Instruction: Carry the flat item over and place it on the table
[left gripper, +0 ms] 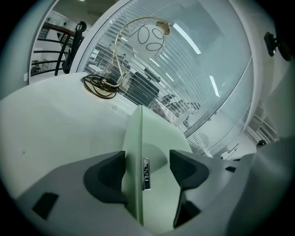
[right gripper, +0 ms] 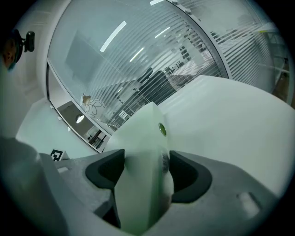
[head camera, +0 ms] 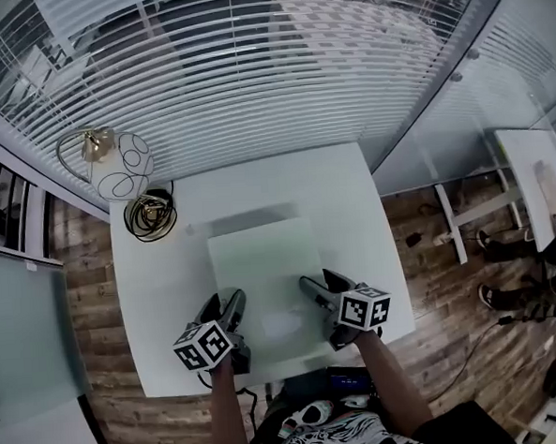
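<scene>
- Left gripper (head camera: 232, 304): jaws are closing on the near left edge of the board (head camera: 266, 264). The left gripper view is showing the board edge-on between the two dark pads (left gripper: 105, 177).
- Right gripper (head camera: 310, 286): jaws are clamping the near right edge of the same board, which is filling the gap between the pads (right gripper: 186, 173) in the right gripper view.
- Board, position: it is hanging flat and face-up between the two grippers, over the middle of the white table (head camera: 161, 299). A grey shadow is lying on the table just past its far edge. Whether the board is touching the table cannot be told.
- Board, direction: its near edge is sitting at the grippers and its far edge is pointing away from the person, toward the blinds (head camera: 251, 87). The sides are looking nearly equal, with the near-to-far run slightly the longer.
- Board, look: thin, pale green, plain and smooth, with straight edges. A small metal piece (left gripper: 146, 174) is showing on the edge by the left gripper, and a small round green spot (right gripper: 162, 129) near the right one.
- Lamp (head camera: 115, 165): standing at the table's far left corner, with a coiled cord (head camera: 151, 215) beside it.
- Floor (head camera: 96, 321): wood planks are showing around the table.
</scene>
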